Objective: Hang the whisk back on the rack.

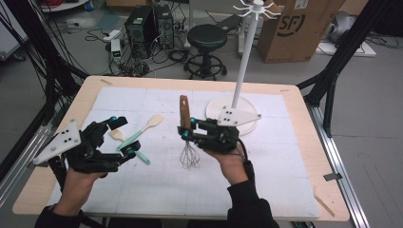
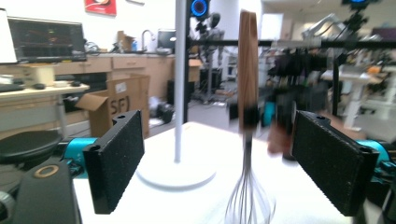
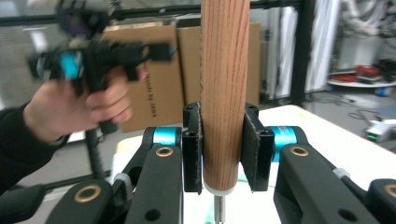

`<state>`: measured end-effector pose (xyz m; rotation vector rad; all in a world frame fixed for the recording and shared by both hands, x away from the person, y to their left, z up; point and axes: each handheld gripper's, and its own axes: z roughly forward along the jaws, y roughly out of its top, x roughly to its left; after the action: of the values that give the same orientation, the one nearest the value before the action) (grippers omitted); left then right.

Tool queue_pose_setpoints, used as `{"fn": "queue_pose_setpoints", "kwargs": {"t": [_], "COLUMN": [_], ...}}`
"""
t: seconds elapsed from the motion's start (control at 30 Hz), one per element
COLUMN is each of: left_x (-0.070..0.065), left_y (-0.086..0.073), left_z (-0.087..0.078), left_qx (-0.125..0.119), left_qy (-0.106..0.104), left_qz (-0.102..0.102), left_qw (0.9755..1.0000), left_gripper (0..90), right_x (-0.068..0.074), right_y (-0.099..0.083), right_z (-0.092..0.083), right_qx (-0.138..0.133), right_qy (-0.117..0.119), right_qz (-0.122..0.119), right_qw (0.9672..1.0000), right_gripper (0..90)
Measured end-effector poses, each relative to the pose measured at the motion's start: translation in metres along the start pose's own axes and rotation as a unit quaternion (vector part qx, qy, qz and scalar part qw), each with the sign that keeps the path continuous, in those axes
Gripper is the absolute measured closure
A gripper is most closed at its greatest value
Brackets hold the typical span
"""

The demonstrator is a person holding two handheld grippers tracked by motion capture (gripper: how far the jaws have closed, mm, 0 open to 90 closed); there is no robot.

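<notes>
Clearly one whisk (image 1: 186, 137) stands upright above the mat, its wooden handle clamped in the right gripper (image 1: 186, 129), wire loops hanging below. The left gripper (image 1: 124, 135) gapes with nothing between its pads. Two pale spatulas (image 1: 142, 130), probably, lie partly hidden behind it.

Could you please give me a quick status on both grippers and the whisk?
Right gripper shut on whisk, handle up. Left gripper open, holding nothing. Spatula lying beside it, hanging stand behind.
</notes>
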<state>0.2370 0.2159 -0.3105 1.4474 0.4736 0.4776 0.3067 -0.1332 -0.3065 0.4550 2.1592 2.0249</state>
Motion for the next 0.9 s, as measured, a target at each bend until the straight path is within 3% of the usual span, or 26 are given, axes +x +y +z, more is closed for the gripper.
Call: {"fn": "queue_pose_setpoints", "kwargs": {"t": [0.17, 0.3, 0.63, 0.9], "left_x": [0.005, 0.01, 0.024, 0.024], "left_y": [-0.02, -0.035, -0.051, -0.053], "left_z": [-0.013, -0.024, -0.046, -0.048], "left_qx": [0.013, 0.025, 0.041, 0.036], "left_qy": [0.012, 0.021, 0.048, 0.041], "left_qz": [0.036, 0.042, 0.017, 0.016], "left_qw": [0.9992, 0.9986, 0.9979, 0.9984], "left_gripper": [17.0, 16.3, 16.2, 16.3], "right_x": [-0.027, -0.05, -0.091, -0.113], "right_y": [0.014, 0.029, 0.072, 0.096], "right_z": [-0.014, -0.023, -0.038, -0.043], "right_qx": [-0.01, -0.012, -0.022, -0.03], "right_qy": [-0.031, -0.057, -0.107, -0.137], "right_qz": [0.019, 0.025, 0.033, 0.039], "right_qw": [0.9993, 0.998, 0.9934, 0.9893], "right_gripper": [72.4, 72.3, 72.3, 72.3]}}
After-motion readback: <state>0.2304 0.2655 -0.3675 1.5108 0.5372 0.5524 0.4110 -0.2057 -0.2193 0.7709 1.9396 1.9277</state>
